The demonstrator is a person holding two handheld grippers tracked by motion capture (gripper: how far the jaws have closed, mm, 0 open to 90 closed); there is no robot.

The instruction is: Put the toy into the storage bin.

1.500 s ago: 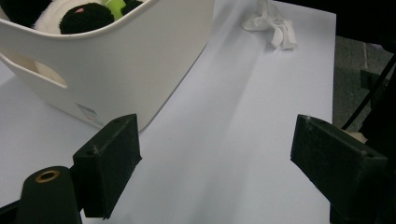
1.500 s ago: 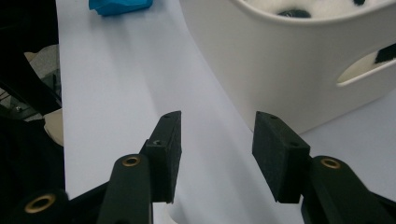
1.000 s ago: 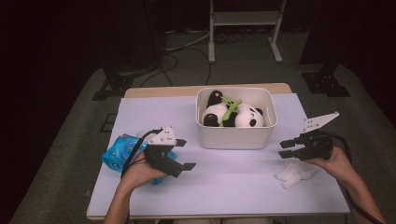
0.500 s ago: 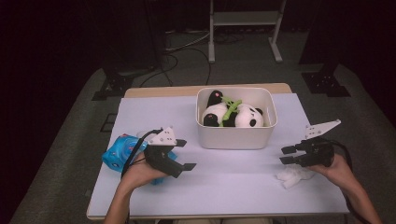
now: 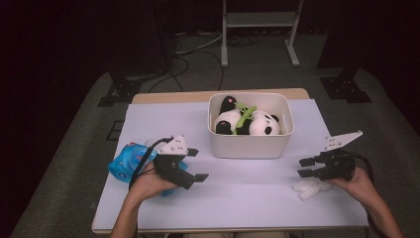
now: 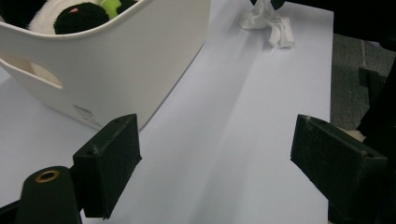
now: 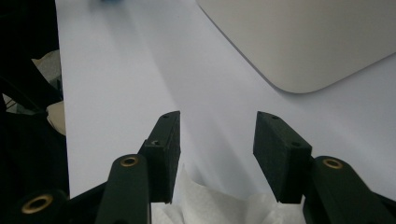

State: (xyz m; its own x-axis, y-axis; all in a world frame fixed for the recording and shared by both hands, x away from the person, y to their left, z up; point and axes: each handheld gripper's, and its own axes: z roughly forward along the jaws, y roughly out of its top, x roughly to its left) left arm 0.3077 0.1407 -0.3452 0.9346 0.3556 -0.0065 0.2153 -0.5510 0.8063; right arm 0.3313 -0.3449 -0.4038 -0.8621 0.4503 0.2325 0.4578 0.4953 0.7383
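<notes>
The right gripper, jaws apart and empty, hovers just over a crumpled white cloth toy, seemingly lining up to grasp it for the white plastic bin of plush pandas beyond; the left gripper waits open, empty.

room: dark | floor: grey carpet | table: white-topped | metal stand: behind

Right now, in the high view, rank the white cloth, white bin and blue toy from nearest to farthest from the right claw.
1. white cloth: just under the right claw, near the table's right edge.
2. white bin: mid-table, holding the panda plush.
3. blue toy: far left, by the left hand.
</notes>
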